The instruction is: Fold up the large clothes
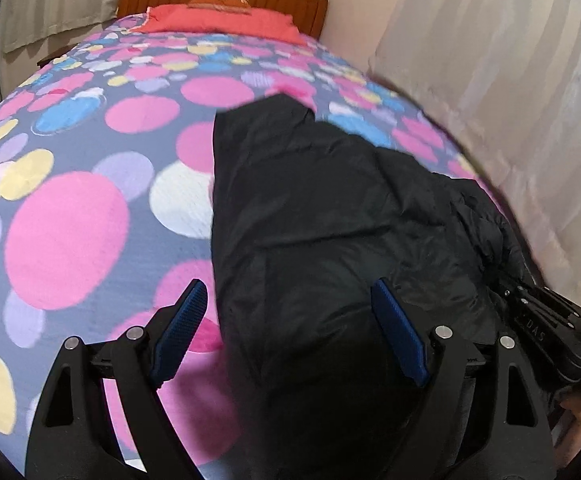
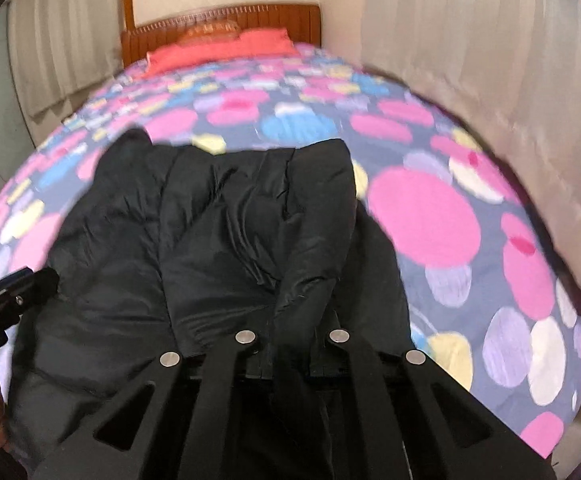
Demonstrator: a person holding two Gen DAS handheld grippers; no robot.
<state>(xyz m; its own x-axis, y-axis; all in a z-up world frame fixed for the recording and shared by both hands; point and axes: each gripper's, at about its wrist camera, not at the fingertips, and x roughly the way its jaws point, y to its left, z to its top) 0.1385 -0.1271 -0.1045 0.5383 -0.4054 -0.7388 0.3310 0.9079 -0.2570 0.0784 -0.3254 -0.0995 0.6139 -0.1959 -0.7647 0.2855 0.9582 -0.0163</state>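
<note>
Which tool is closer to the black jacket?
Right. The right tool is shut on a fold of the black jacket; the left tool hangs open over its near edge, not gripping.

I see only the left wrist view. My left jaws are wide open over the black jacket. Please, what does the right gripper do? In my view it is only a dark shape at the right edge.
Observer: The right gripper is shut on a raised fold of the black jacket.
Operator: Is there bedspread free on the right of the jacket?
Observer: Yes, the dotted bedspread lies bare on that side as far as the curtain.
Operator: How does the jacket look at its far end?
Observer: In the right wrist view its far edge shows several puffy folds side by side, not one flat edge.
</note>
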